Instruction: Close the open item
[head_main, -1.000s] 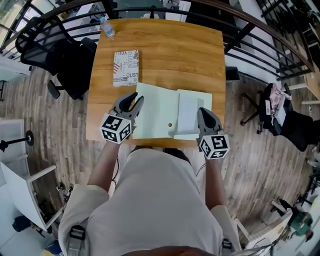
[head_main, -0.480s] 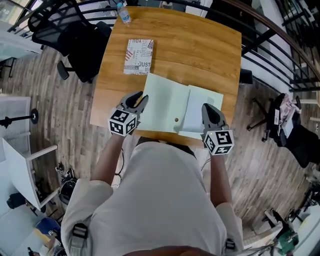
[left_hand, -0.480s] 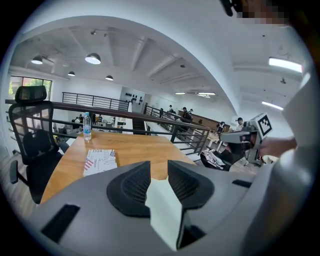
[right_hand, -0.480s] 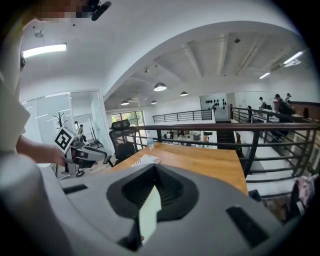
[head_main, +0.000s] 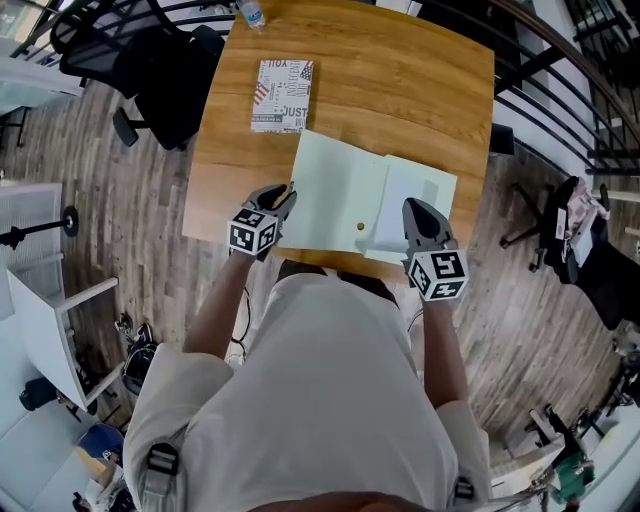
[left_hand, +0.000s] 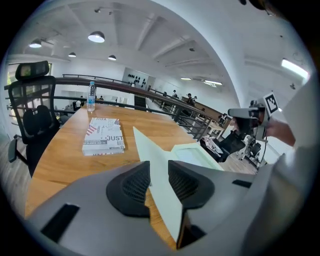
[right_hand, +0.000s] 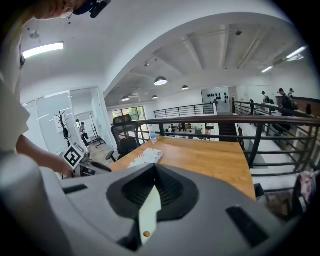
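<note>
A pale green folder (head_main: 335, 190) lies open on the wooden table (head_main: 400, 90), with a white sheet (head_main: 418, 200) on its right half. My left gripper (head_main: 284, 198) is at the folder's left edge. The left cover (left_hand: 156, 170) stands raised between the pads (left_hand: 132, 187), and the jaws are opening slightly. At the folder's near right corner, my right gripper (head_main: 418, 212) is shut on a thin flap (right_hand: 150, 210) that carries a small brass snap (right_hand: 145, 233).
A printed book (head_main: 283, 95) lies on the table beyond the folder, and a water bottle (head_main: 250, 12) stands at the far edge. A black office chair (head_main: 150, 70) stands to the left of the table. Railings run behind and to the right.
The head view has shifted. My left gripper sits closer against the folder's left edge than a second ago. The right gripper keeps its hold at the near right corner.
</note>
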